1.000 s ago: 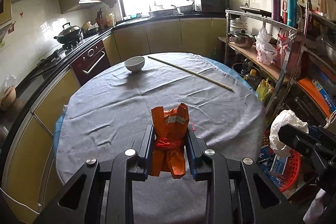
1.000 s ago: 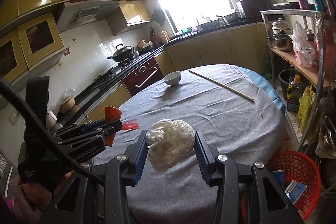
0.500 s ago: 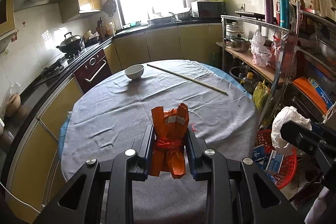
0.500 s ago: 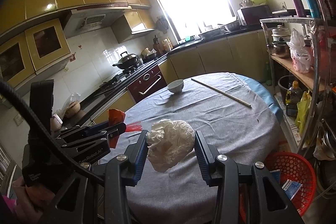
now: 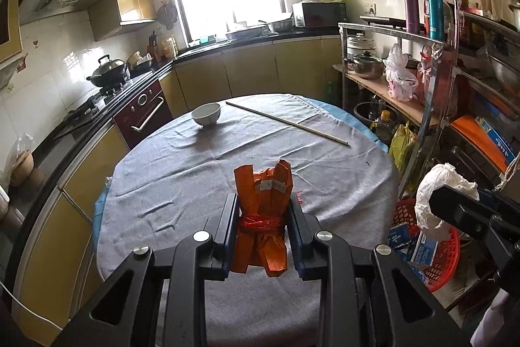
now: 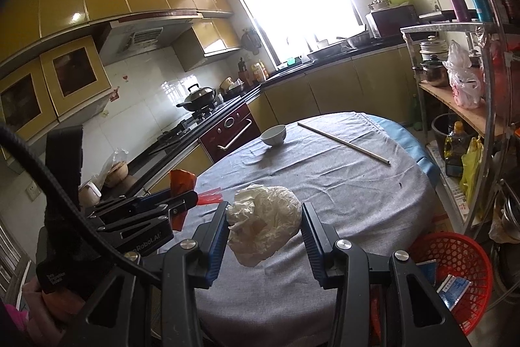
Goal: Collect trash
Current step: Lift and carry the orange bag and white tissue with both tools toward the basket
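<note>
My left gripper (image 5: 263,200) is shut on an orange wrapper bundle (image 5: 264,184) tied with red string, held upright above the near edge of the round table (image 5: 211,171). My right gripper (image 6: 265,207) is shut on a crumpled white wad (image 6: 265,223) of thin plastic or paper. In the right wrist view the left gripper (image 6: 187,200) sits to the left with the orange bundle (image 6: 182,179) sticking out of it. A red mesh basket (image 6: 455,238) with blue-and-white packets inside stands on the floor to the right of the table, low at the right of the left wrist view too (image 5: 403,212).
On the grey cloth lie a white bowl (image 5: 206,114) and a long thin stick (image 5: 286,121) at the far side. A metal shelf rack (image 5: 432,80) crowded with pots and bags lines the right. Kitchen counters and a stove run along the left and back.
Both grippers have drawn back a little from the table, so it looks smaller and more of the red basket shows. Each still holds the same load.
</note>
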The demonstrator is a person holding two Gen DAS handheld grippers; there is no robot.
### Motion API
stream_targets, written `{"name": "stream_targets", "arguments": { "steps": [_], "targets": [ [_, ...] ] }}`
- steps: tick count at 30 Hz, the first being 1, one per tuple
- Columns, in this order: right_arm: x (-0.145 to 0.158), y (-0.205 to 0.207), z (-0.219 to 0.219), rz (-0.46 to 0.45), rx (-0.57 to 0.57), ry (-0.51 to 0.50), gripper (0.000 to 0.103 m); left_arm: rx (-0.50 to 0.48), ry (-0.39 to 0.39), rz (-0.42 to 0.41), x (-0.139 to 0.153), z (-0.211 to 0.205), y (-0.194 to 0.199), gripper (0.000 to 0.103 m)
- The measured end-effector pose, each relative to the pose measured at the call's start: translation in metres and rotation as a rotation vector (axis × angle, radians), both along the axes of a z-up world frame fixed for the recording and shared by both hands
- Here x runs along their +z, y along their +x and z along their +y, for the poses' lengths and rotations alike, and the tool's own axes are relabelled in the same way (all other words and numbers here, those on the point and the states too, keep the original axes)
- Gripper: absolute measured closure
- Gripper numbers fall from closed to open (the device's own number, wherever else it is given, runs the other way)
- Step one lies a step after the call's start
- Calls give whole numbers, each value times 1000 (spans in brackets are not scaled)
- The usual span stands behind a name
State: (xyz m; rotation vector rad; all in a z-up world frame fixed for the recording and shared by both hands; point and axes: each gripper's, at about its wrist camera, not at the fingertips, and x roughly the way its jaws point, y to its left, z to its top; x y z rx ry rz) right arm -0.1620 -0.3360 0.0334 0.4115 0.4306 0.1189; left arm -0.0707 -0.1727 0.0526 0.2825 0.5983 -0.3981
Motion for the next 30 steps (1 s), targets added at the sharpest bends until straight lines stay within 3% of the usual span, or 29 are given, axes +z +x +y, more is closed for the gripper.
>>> {"name": "stream_targets", "arguments": {
  "steps": [30],
  "targets": [
    [-13, -26, -54, 4, -94, 97, 57, -84, 94, -1, -12, -53, -16, 73]
  ]
}}
